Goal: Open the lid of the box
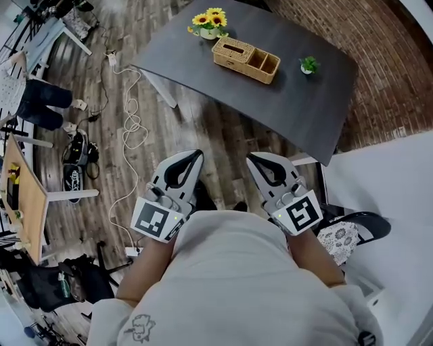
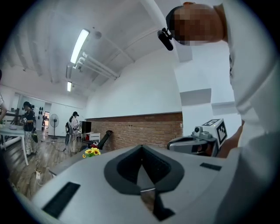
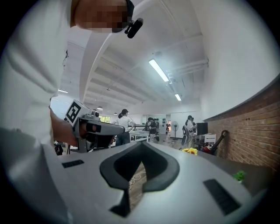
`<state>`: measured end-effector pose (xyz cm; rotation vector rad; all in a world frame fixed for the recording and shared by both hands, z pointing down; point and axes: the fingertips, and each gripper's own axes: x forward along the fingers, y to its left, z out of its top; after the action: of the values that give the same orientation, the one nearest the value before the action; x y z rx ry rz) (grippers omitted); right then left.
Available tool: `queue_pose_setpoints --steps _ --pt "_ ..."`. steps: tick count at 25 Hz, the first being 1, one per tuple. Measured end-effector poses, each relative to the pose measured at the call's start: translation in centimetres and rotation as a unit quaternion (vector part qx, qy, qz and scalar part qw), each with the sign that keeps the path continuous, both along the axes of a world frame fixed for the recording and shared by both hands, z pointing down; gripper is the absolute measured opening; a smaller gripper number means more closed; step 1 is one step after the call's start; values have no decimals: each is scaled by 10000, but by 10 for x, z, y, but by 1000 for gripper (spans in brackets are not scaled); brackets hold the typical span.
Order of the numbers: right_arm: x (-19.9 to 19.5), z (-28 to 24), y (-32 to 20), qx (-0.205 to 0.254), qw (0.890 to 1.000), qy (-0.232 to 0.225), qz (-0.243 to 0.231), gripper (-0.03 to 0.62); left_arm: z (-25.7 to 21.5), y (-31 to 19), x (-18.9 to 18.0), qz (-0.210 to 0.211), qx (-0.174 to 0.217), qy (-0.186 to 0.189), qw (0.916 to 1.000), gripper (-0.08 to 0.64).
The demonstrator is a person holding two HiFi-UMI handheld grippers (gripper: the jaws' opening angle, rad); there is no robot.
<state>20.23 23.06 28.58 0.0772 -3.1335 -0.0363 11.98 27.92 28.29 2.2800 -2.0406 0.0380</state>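
**A:** Wicker box is way up on the dark grey bench, sitting between the sunflowers and a little green plant. Nothing's touching it. So where would the tongs come in from?

**B:** Both pairs are held close to the person's body, over the wood floor and well short of the bench edge. Left tongs are pinched fully together with nothing in them. Right tongs are the same, closed up and empty. Both gripper views just look out past the closed tips at the room.

**A:** Which one's closer, you reckon?

**B:** The box is straight ahead and a touch to the right of the gap between them, so I'd say the right tongs are slightly nearer, but not by much. Its long axis runs across the person's front on a slant, with the left end farther away. The lid looks like it covers only the left end, and the right end is open compartments. My guess is the left tongs line up better with the lid while the right steadies the open end. Can't tell which side is hinged from here.
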Motion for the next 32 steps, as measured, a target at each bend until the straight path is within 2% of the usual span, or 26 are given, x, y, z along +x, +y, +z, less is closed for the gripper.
queue_pose_setpoints --steps 11,20,23,32 --pt "-63 6 -20 64 9990 157 406 10 5 -17 -70 178 9 26 9998 11" --pt "-114 9 -21 141 9976 274 616 119 0 -15 -126 442 113 69 9989 11" --pt "-133 15 -17 13 9967 441 687 152 4 -12 -144 558 117 93 9983 11" --pt "-171 23 -21 132 9944 621 843 198 10 -2 -187 655 90 215 9976 11"
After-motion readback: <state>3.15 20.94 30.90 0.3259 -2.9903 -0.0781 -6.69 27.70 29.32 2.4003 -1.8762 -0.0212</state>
